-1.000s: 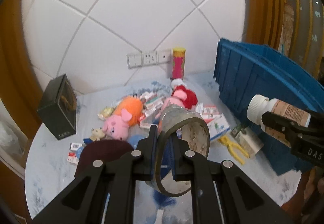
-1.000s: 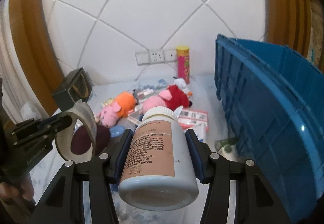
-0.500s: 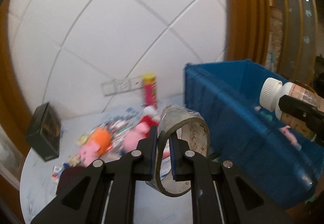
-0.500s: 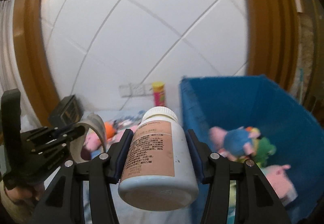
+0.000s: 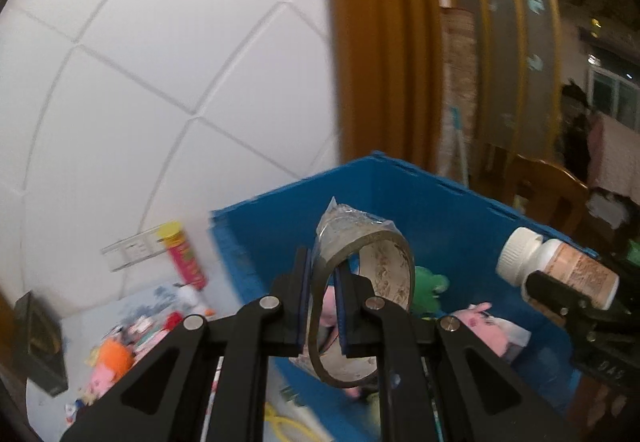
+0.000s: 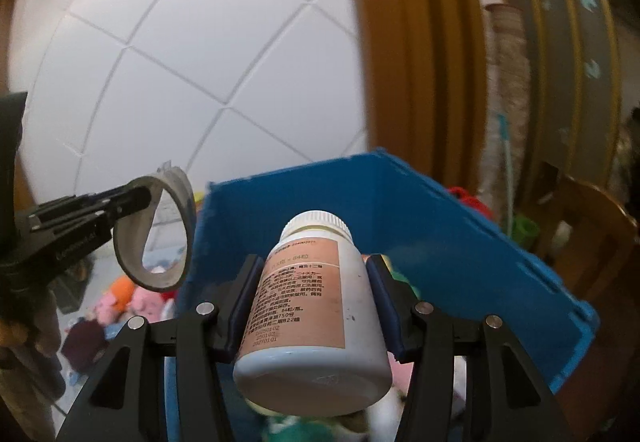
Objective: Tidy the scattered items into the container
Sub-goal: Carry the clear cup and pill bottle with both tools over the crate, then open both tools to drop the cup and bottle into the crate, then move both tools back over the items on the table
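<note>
tape roll (image 5: pixel 362 296): pinched through its wall by left gripper (image 5: pixel 323 302), held above blue bin (image 5: pixel 436 210) | pill bottle (image 6: pixel 316 306): clamped by right gripper (image 6: pixel 316 296) over the bin's opening | bin: plush toys inside (image 5: pixel 486 322) | table (image 5: pixel 84 326): more toys, red can (image 5: pixel 182 256) left of bin

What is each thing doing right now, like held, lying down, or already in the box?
tape roll: pinched in left gripper
pill bottle: capped, clamped in right gripper
blue bin: open, plush toys inside
pink pig plush: lying in bin
red-and-yellow tube: upright by wall
</note>
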{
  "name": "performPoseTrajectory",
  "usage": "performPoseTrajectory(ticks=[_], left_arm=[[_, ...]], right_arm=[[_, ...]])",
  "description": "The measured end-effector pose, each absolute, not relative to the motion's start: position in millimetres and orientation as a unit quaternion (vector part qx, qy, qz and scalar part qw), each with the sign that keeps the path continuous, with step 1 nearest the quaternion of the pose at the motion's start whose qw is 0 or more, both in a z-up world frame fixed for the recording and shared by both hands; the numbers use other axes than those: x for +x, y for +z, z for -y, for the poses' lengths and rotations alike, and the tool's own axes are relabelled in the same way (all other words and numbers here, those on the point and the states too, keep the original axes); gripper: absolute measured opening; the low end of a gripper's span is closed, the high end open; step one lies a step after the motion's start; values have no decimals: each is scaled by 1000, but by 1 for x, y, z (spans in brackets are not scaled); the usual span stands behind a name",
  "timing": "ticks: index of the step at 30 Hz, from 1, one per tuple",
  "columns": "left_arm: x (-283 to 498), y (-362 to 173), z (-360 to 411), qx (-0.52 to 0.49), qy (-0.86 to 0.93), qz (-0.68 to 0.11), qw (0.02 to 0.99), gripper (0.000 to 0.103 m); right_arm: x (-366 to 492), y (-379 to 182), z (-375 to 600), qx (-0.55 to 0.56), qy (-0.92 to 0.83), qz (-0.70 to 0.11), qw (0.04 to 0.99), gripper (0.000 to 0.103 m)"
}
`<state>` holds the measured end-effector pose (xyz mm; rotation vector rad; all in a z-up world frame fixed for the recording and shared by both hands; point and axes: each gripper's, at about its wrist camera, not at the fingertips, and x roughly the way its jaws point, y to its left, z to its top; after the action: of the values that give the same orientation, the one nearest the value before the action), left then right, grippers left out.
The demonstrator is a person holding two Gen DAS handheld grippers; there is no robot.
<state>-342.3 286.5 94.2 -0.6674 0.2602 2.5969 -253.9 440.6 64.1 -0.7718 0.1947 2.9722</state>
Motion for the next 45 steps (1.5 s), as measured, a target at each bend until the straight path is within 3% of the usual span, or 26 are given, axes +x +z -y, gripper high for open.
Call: performPoseTrajectory(ticks=[5,7,9,11,15,45], left_arm=[[-349,81,-331,-272,921,-103,260,13],[-353,75,-340,-291,914,-104,263,31],[-353,70,-341,-289,917,-103,256,69],[-351,67,-340,-282,921,-100,250,81],[-347,66,-332,-277,923,-99,247,81],[-309,77,-200,-252,939,-65,224,82]], right_arm=[[-245,55,-476,-255,961,-80,66,54],[-243,53,-488,-255,960,-87,77,62],[-242,51,-493,-257,959,-89,85,81],[-241,49,-496,-257,958,-89,92,96],[-242,45,-499,-261,956,-94,95,103],[-221,67,-389,-243,966,-54,66,103]])
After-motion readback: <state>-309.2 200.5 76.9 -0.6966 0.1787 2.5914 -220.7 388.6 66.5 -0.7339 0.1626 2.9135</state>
